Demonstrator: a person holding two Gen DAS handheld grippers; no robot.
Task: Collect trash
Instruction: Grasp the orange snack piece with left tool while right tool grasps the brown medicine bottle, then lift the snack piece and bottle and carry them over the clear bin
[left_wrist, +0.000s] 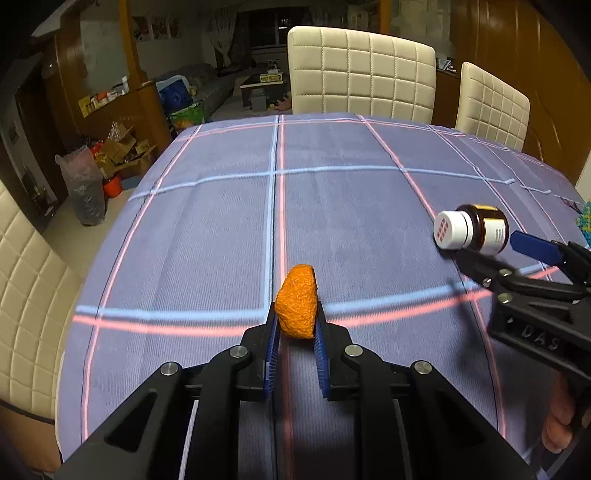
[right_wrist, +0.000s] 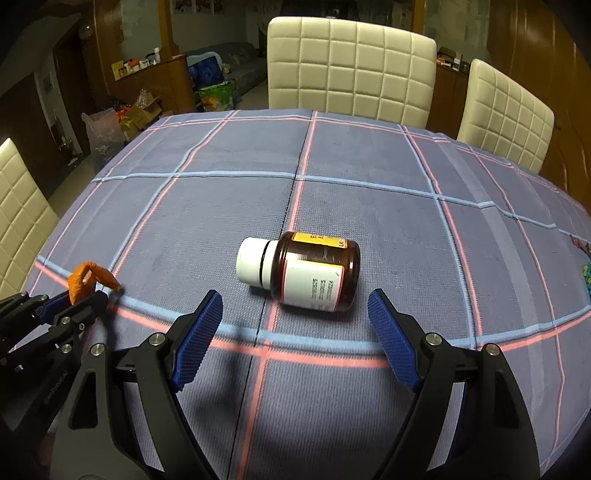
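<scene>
A: We start with the table (right_wrist: 369, 155), covered in a blue checked cloth, with chairs (right_wrist: 351, 66) round its far side. No bin or bag for the trash shows on it in either view, so we cannot say where the pieces go.

B: Agreed. Next the bottle (right_wrist: 306, 273): brown, white cap, lying on its side near the middle of the cloth. We have the right gripper (right_wrist: 295, 332) just short of it, jaws spread wide, the bottle ahead of the fingertips and not touched.

A: So that piece is not yet picked up. And the left gripper (left_wrist: 295, 325)?

B: Its jaws are drawn in close and pinch the peel (left_wrist: 297, 301), a small orange scrap, between the blue pads. From the right wrist view the peel curls up above those fingers, low over the cloth; whether its end touches the cloth we cannot tell.

A: Then we judge the task as early: one scrap gripped, none delivered, the bottle waiting.

B: Yes. What is left, as we see it, is closing on the bottle, lifting both, and finding the container.
</scene>
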